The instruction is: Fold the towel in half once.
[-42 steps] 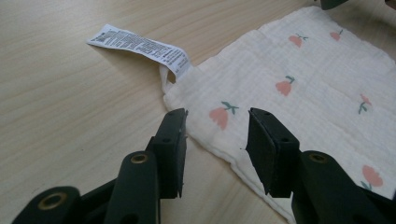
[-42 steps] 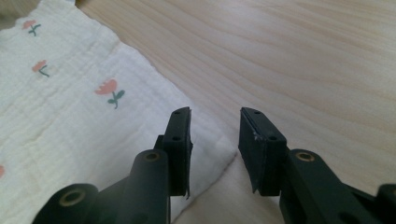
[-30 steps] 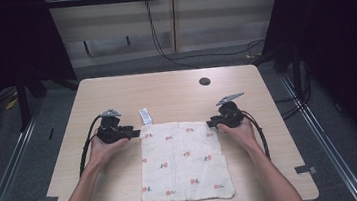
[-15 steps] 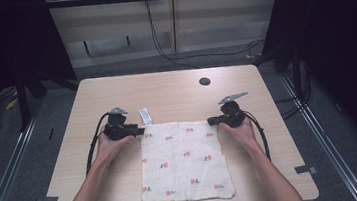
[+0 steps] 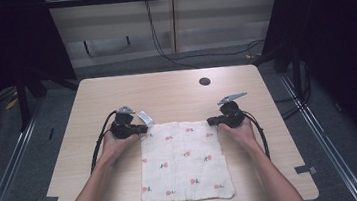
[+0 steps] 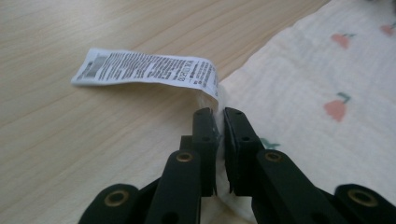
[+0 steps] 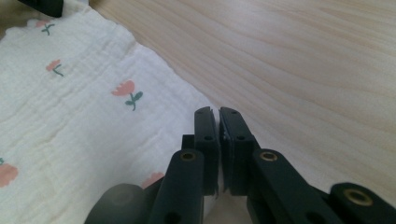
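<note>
The cloth (image 5: 185, 160) is pinched at one far corner by the left gripper (image 5: 143, 129), whose jaws have just been closing; the other far corner is pinched by the right gripper (image 5: 211, 121)

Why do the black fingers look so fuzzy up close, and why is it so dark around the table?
In the left gripper view the fingers blur near the lens, while the label is sharper; in the high view light falls on the table, leaving the sides dark.
</note>
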Tool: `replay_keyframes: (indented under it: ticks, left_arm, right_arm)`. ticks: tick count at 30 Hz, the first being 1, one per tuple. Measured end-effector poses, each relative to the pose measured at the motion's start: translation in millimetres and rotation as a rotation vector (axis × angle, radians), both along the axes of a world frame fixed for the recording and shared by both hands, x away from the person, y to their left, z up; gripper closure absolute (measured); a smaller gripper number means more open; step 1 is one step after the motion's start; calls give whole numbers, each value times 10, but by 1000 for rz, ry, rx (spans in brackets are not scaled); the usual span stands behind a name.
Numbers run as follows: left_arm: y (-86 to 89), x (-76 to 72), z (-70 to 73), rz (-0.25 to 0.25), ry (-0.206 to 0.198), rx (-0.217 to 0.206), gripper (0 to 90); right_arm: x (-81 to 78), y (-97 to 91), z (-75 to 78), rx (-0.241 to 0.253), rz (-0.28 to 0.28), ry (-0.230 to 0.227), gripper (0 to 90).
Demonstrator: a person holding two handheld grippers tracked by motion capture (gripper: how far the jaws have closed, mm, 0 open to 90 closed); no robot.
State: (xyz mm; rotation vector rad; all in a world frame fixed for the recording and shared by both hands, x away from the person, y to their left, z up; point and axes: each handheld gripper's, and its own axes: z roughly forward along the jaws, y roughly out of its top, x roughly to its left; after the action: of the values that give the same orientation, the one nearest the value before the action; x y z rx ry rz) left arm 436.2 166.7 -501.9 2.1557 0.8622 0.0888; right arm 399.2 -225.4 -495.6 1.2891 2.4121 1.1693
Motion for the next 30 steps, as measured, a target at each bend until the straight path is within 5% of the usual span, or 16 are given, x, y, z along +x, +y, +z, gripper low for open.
replay_keyframes:
  ticks: [1,3,11,21,30]
  left_arm:
    - [11,-25,35,-2,0,-41,847]
    - [-2,-50,76,-12,-14,-43,848]
    - [30,-97,202,-25,-33,-70,849]
    - [71,-171,350,-47,-42,-158,854]
    - [59,-189,506,-50,-77,-177,854]
  right_arm:
    - [-1,-16,15,9,-1,-3,863]
    - [-4,-52,50,54,-3,-6,864]
    - [-33,-111,142,62,-4,-18,866]
    - [-68,-255,330,89,-22,-63,867]
    - [-109,-259,454,90,-11,-88,870]
